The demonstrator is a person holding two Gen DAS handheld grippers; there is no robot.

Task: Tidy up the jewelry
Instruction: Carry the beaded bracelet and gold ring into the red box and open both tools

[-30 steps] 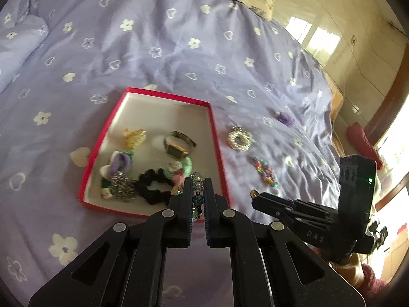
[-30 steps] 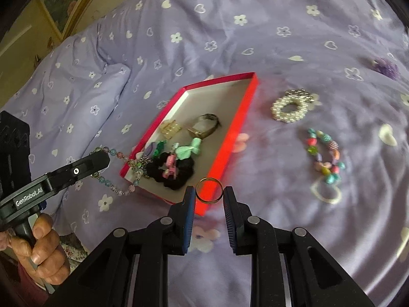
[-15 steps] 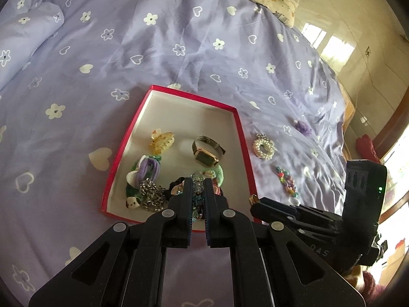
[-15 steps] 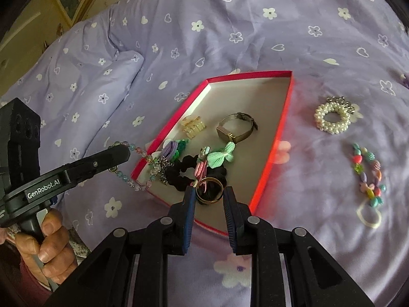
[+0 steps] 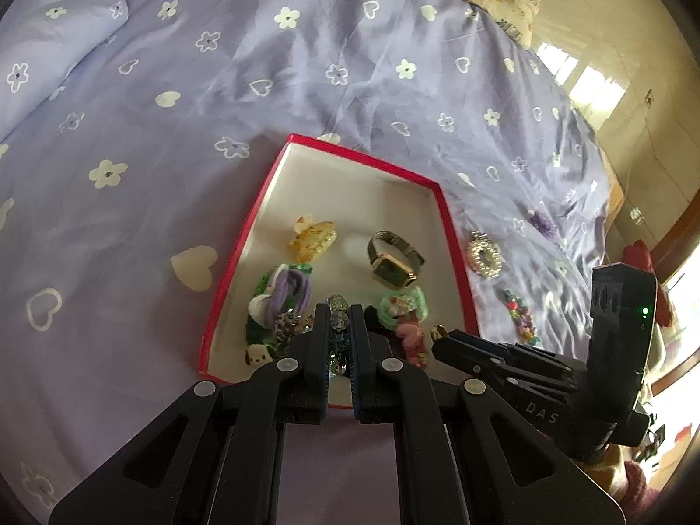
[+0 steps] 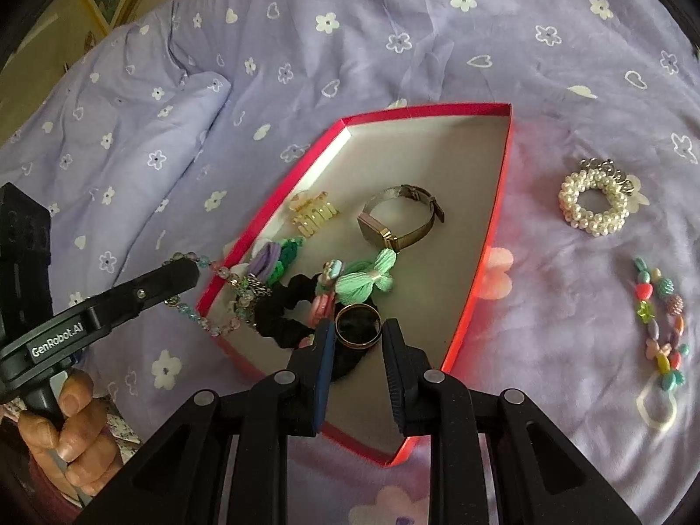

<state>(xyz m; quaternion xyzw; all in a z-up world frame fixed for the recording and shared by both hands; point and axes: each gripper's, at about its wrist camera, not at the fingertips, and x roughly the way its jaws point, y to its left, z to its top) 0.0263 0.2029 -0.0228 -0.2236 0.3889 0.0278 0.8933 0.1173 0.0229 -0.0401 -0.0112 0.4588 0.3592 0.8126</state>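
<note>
A purple bedspread (image 6: 393, 22) with white flowers and hearts fills both views. On it lies a red box (image 6: 503, 183), white inside, at the centre of each view.

The left gripper (image 5: 338, 328) hangs over the box's near edge, its jaws nearly together and clamped on a bead chain (image 5: 337, 306). In the right view the same chain (image 6: 218, 269) trails from the gripper tip at 9 o'clock over the box's left rim. A hand (image 6: 65, 433) grips that tool's handle at 8 o'clock.

The right gripper (image 6: 358, 332) sits over the near part of the box, jaws a ring's width apart, each pad touching a side of a gold ring (image 6: 358, 328), which hangs above a black scrunchie (image 6: 284, 319).

In the box: a watch (image 6: 396, 218) near the middle, a yellow claw clip (image 6: 313, 214) at its 9 o'clock, a purple-green tie (image 6: 273, 260) by the left wall, and a mint bow (image 6: 367, 278) just beyond the ring.

Outside the box, a pearl bracelet (image 6: 595, 203) lies at 2 o'clock in the right view, and a coloured bead bracelet (image 6: 663, 319) at 3 o'clock, both well apart from the box. A small purple piece (image 5: 542, 223) lies farther out at 3 o'clock in the left view.
</note>
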